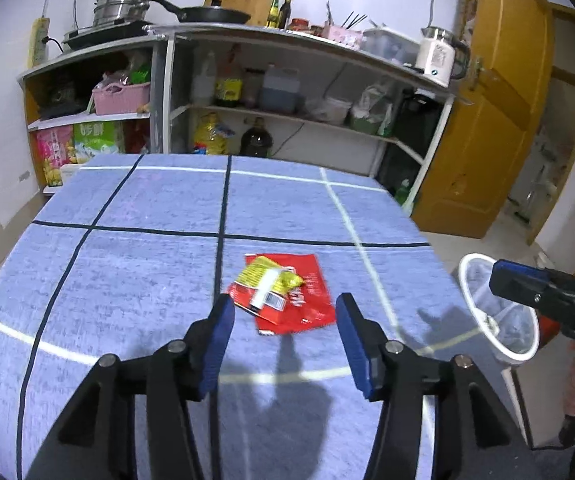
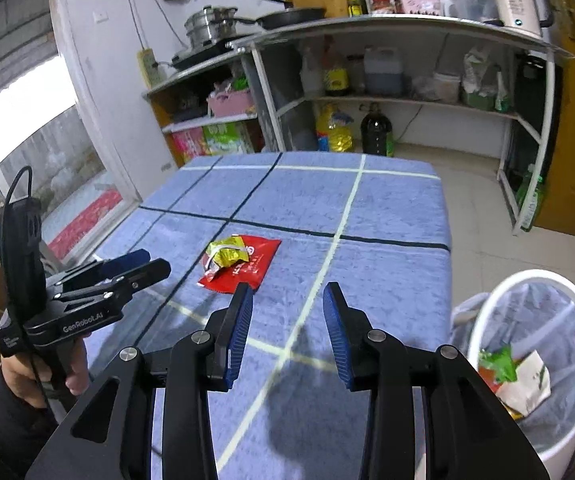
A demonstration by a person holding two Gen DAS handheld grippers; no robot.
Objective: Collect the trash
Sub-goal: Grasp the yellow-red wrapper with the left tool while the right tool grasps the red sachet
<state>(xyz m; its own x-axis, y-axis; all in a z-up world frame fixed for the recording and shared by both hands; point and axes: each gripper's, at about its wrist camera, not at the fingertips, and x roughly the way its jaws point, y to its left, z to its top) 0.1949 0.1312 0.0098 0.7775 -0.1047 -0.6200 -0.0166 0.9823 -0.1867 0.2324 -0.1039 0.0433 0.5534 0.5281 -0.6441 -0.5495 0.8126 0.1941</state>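
A flat red wrapper (image 1: 307, 300) (image 2: 255, 264) lies on the blue cloth-covered table (image 1: 127, 280) (image 2: 387, 216), with a crumpled yellow wrapper (image 1: 271, 278) (image 2: 227, 256) on top of it. My left gripper (image 1: 285, 312) hovers just short of the pair, jaws open and empty; in the right wrist view it shows at the left (image 2: 143, 264). My right gripper (image 2: 287, 300) is open and empty over the table, to the right of the wrappers; in the left wrist view only its side shows, at the right edge (image 1: 527, 280). A white-rimmed bin (image 1: 499, 312) (image 2: 535, 360) beside the table's right edge holds green and white trash.
Behind the table stands a metal shelf unit (image 1: 247, 80) (image 2: 367, 60) with bottles, pots, a pan and a kettle. A yellow door (image 1: 495, 120) is at the right, a window (image 2: 27, 120) at the left. A person's hand (image 2: 27, 376) grips the left handle.
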